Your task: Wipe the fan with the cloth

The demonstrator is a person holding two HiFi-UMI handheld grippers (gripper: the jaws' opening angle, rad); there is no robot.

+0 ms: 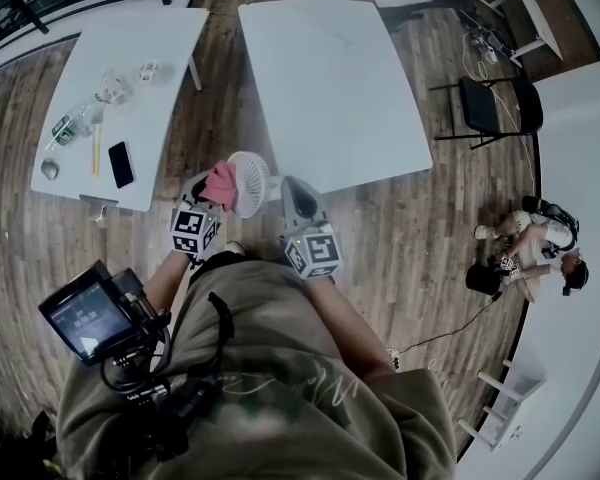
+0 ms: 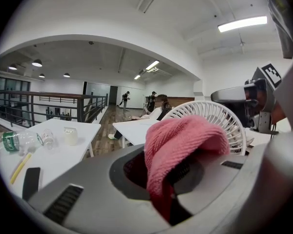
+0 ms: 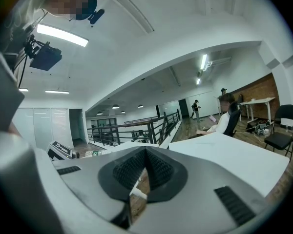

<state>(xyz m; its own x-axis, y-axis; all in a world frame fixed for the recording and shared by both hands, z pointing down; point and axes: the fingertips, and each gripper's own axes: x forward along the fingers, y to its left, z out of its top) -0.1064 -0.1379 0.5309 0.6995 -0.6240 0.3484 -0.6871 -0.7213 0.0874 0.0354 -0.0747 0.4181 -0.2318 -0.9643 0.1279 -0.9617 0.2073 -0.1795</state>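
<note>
The left claw (image 2: 172, 177) is grasping a pink cloth (image 2: 183, 140) in front of a white fan (image 2: 219, 113); the right claw (image 3: 145, 172) is hovering clenched and empty.

The fan (image 1: 250, 183) is between two tables, level with their near corners. The cloth (image 1: 220, 180) sits against the fan's left side, in the left gripper (image 1: 216, 186). The right gripper (image 1: 298, 200) is just right of the fan. Left of the fan stands the left table (image 1: 140, 38), with a phone (image 1: 121, 164) on it by its near edge and a bottle (image 1: 70, 125) further left. Behind and right of the fan is the right table (image 1: 330, 78). A chair (image 1: 495, 108) stands well right of the fan, past that table.
</note>
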